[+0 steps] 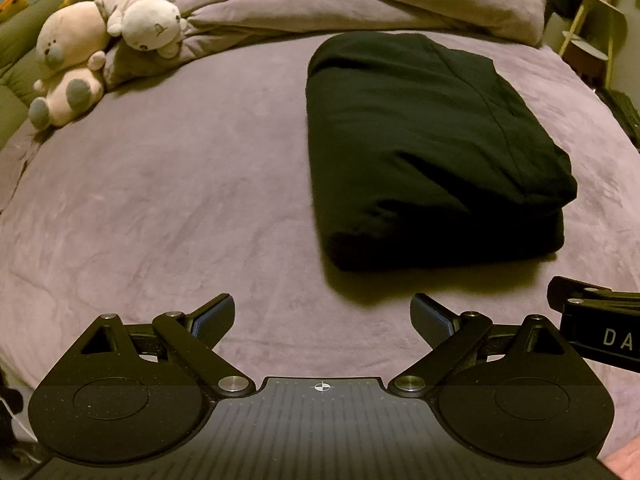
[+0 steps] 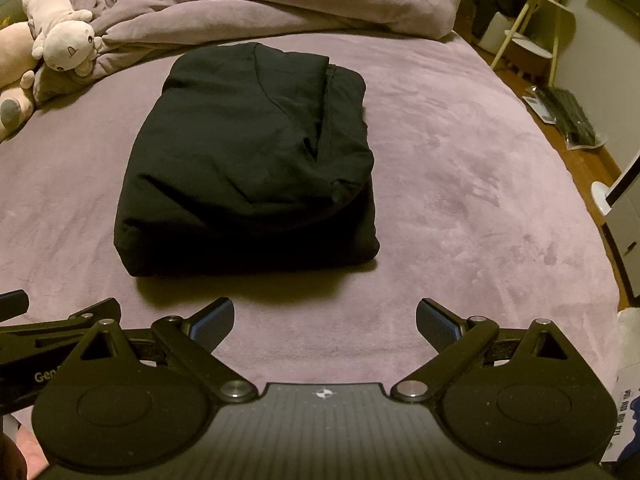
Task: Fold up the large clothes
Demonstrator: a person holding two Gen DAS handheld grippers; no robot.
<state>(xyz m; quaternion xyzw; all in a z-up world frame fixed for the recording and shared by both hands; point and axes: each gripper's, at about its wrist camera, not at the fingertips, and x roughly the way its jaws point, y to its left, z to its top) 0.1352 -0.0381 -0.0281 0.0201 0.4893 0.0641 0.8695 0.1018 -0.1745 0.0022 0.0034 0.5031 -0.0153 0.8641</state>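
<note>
Your left gripper (image 1: 322, 322) and right gripper (image 2: 324, 322) both hang with jaws spread wide and nothing between them, side by side over the near edge of the purple bed (image 1: 160, 208). The folded black garment (image 2: 248, 160) lies flat on the bed just beyond both, ahead-right of your left gripper and ahead-left of your right. Its long axis runs away from you toward the bunched duvet (image 2: 280, 4), thick folded edge nearest you.
</note>
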